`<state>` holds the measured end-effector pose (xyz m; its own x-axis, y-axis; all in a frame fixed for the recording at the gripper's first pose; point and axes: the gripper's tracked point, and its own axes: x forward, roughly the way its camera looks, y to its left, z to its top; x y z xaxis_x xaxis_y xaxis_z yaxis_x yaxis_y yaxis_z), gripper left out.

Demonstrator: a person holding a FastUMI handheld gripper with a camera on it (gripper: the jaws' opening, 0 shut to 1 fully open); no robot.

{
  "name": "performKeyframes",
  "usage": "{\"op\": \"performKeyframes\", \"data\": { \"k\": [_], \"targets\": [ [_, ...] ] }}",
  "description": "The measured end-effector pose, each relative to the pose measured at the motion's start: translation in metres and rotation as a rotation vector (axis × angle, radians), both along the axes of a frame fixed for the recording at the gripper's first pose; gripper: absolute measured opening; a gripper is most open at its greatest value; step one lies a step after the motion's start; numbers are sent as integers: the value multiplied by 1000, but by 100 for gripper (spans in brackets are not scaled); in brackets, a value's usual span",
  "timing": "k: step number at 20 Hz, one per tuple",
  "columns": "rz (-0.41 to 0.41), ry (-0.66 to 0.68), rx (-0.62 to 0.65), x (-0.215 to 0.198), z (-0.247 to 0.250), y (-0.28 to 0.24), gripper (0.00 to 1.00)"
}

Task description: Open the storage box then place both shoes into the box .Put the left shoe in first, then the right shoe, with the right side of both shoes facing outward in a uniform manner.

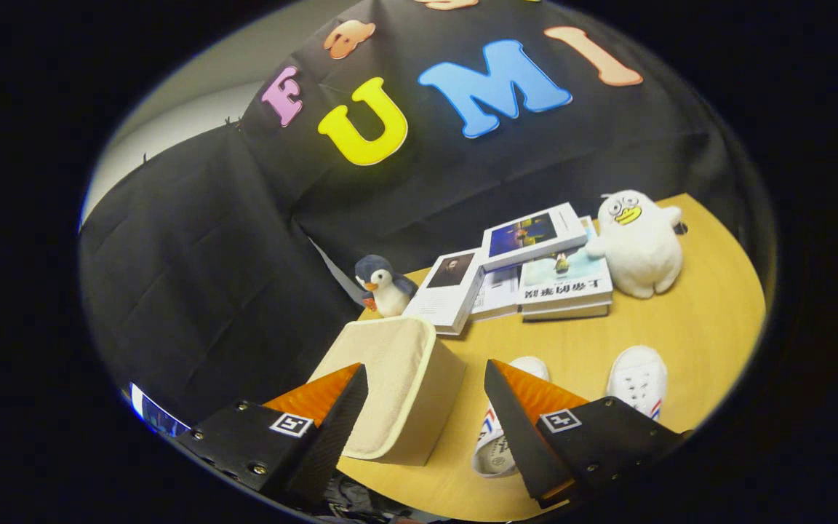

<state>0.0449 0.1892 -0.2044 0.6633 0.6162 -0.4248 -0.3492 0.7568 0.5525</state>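
Gripper (426, 397) wide open and holding nothing, fingers apart above the desk (710, 320) near its front edge. Cream storage box (397, 389) closed, standing on the desk's left front part, partly between the fingers and close to the left one. Two white shoes (639, 378) side by side on the desk to the right of the box, one partly hidden behind the right finger; books (528, 269), penguin toy (382, 285) and white duck toy (641, 244) along the far edge.

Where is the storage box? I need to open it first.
In the gripper view, the cream storage box sits on the wooden table between the open gripper's fingers, nearer the left one, just before the toy penguin.
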Motion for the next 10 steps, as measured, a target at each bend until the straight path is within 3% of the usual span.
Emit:
{"op": "performKeyframes", "data": {
  "k": [10],
  "targets": [
    [189, 262, 143, -3, -82, 76, 98]
  ]
}}
